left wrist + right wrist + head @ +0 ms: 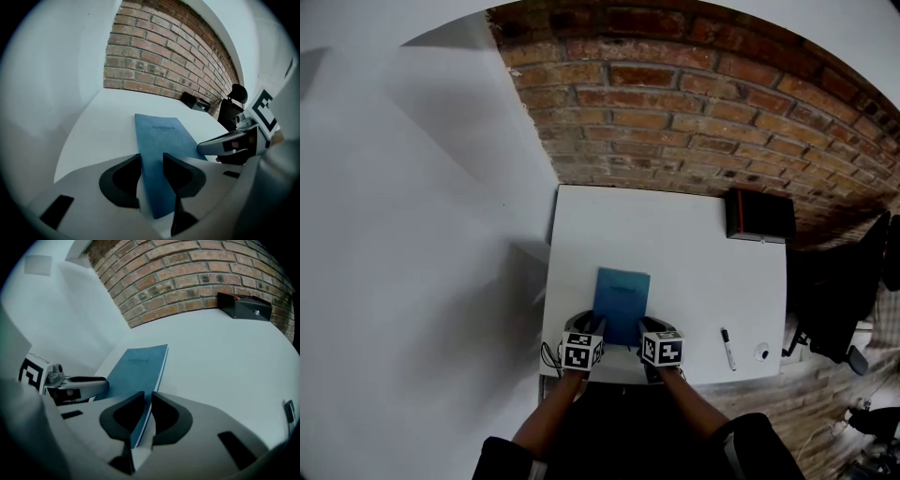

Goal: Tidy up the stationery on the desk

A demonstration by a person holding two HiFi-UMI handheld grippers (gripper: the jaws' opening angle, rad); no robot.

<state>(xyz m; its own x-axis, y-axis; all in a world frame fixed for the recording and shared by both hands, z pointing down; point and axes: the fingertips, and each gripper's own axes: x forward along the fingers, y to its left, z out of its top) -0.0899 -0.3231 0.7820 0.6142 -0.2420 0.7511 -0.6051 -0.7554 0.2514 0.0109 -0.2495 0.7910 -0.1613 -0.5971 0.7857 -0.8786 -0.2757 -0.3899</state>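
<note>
A blue notebook [621, 300] lies at the front middle of the white desk [694, 234], its near end held by both grippers. My left gripper [596, 332] is shut on its near left corner; in the left gripper view the cover [164, 133] runs down between the dark jaws of the left gripper [151, 165]. On the near right edge my right gripper [644, 334] is shut, and the right gripper view shows the notebook [138, 364] pinched edge-on in the right gripper [147, 402]. Each gripper shows in the other's view, the right gripper [234, 143] and the left gripper [70, 386].
A black box [759, 216] stands at the desk's back right corner against the brick wall. Near the front right edge lie a marker pen [727, 349] and a small round object [761, 352]. A black office chair [848, 300] stands right of the desk.
</note>
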